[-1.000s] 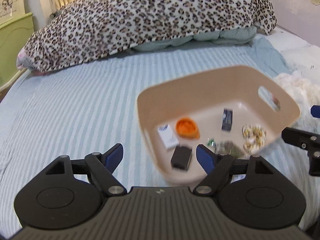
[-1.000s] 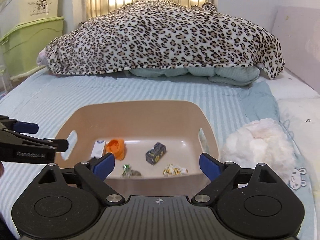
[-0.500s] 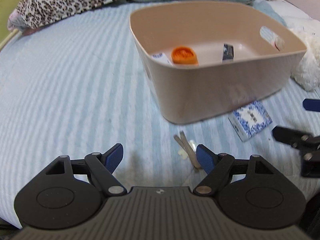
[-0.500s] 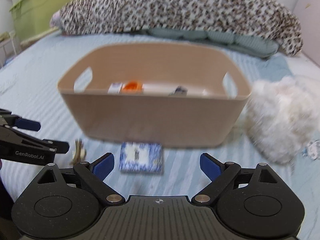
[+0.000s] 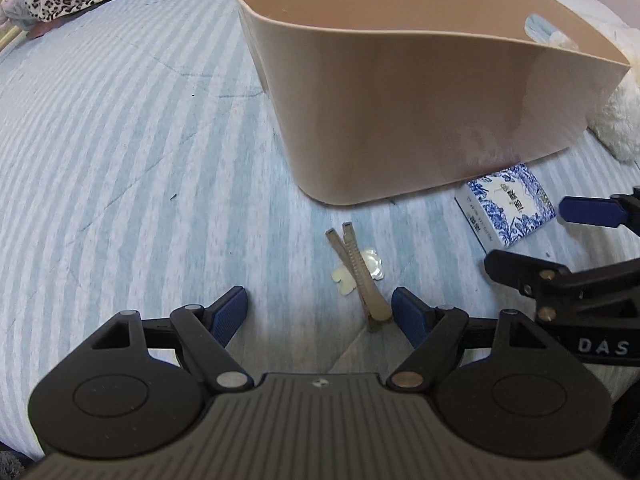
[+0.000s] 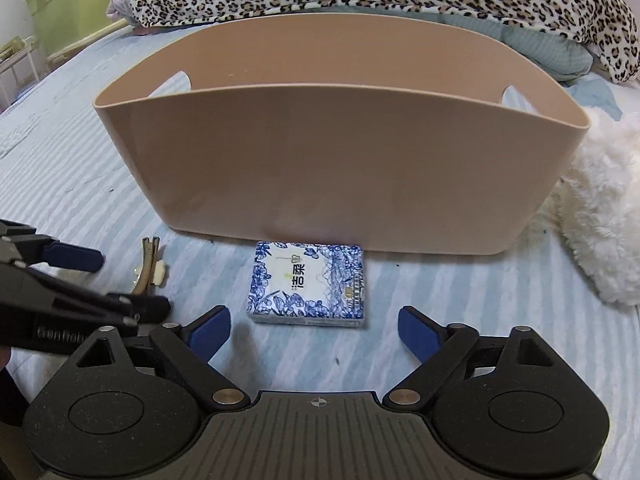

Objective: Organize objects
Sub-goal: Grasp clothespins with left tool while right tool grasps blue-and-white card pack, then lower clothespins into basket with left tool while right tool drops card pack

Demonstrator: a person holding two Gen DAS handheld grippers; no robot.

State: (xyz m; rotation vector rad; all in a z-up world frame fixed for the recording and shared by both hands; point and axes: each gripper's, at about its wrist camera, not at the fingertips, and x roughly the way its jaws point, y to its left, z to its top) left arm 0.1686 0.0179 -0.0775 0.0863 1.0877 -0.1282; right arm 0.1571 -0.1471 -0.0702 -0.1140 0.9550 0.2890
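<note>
From the left wrist, the left gripper (image 5: 318,312), jaws wide and empty, hovers by one thin, light, probably slippery hair clip (image 5: 358,276) lying before the single tub (image 5: 420,120), while from the right wrist the right gripper (image 6: 314,330), equally wide and empty, faces one soft tissue pack (image 6: 307,283), best pinched across its short sides.
</note>
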